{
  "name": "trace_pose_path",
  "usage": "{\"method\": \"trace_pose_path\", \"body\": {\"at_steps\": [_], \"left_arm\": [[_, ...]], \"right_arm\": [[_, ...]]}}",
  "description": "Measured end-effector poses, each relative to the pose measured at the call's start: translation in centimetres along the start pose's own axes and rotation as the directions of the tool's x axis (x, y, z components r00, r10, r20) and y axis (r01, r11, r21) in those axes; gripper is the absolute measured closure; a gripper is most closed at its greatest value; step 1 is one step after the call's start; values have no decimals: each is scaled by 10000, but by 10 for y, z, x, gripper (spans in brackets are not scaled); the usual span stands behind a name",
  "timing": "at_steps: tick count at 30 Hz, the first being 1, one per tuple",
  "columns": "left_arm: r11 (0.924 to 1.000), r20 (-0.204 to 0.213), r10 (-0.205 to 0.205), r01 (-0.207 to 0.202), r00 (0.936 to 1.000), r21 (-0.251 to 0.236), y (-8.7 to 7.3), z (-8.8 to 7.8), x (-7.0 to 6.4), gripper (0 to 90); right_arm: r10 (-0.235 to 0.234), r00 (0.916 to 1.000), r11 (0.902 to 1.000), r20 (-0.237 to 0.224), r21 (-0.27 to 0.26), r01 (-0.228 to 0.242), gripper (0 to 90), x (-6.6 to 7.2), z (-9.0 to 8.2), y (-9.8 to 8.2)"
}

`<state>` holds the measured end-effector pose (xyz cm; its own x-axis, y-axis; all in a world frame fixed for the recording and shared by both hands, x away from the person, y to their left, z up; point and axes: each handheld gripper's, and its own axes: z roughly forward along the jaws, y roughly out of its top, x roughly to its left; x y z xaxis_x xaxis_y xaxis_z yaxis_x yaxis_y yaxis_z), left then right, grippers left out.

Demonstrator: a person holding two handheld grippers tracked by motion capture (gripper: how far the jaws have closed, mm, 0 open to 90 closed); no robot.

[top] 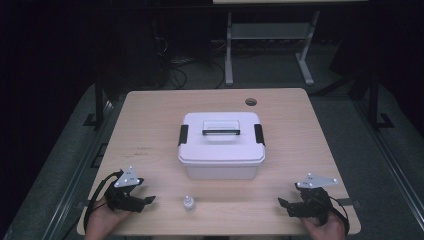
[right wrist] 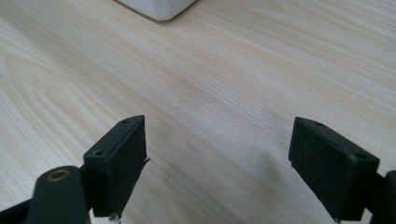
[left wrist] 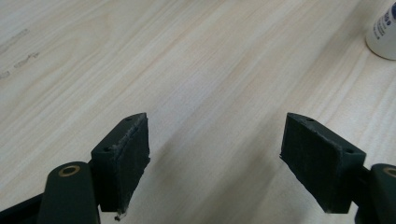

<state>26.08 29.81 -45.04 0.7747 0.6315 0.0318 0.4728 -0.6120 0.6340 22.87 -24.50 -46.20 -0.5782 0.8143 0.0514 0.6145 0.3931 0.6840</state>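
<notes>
One small bottle [top: 188, 202] stands upright near the front edge of the table [top: 150, 125], roughly midway between the two grippers and apart from both. It is pale and see-through with a white cap; in the left gripper view its white body with blue print [left wrist: 384, 32] sits at the upper right corner, well past the jaws.

Just behind the bottle, toward the middle of the table, sits a white box [top: 221, 145] with its lid on, a black clip at each side and a dark handle lying flat on top. A corner of it shows at the top of the right gripper view [right wrist: 156, 8].

At the front left corner, the left gripper [top: 145, 201] is held in a hand [top: 100, 220], jaws spread wide with only bare wood between them, pointing toward the bottle. At the front right corner, the right gripper [top: 283, 204] is held in the other hand [top: 325, 227], its jaws likewise spread wide over bare wood.

A round hole [top: 250, 102] lies near the far edge.
</notes>
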Motion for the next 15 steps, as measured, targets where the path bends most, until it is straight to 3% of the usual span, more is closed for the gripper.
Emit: {"method": "trace_pose_path", "body": {"at_steps": [4,8,15], "left_arm": [[9998,-104,-20,22,9999,189,5,-8,2,222],[9987,-223,253,-243,9994,457,14,-20,1,224],[9972,-213,619,-609,9979,432,33,-35,3,191]], "right_arm": [[26,10000,10000,-14,-27,-26,186,0,-1,-1],[66,9999,9999,-80,-78,-66,186,-1,-2,-2],[79,9999,9998,-124,-183,-81,184,-1,-5,-3]]}}
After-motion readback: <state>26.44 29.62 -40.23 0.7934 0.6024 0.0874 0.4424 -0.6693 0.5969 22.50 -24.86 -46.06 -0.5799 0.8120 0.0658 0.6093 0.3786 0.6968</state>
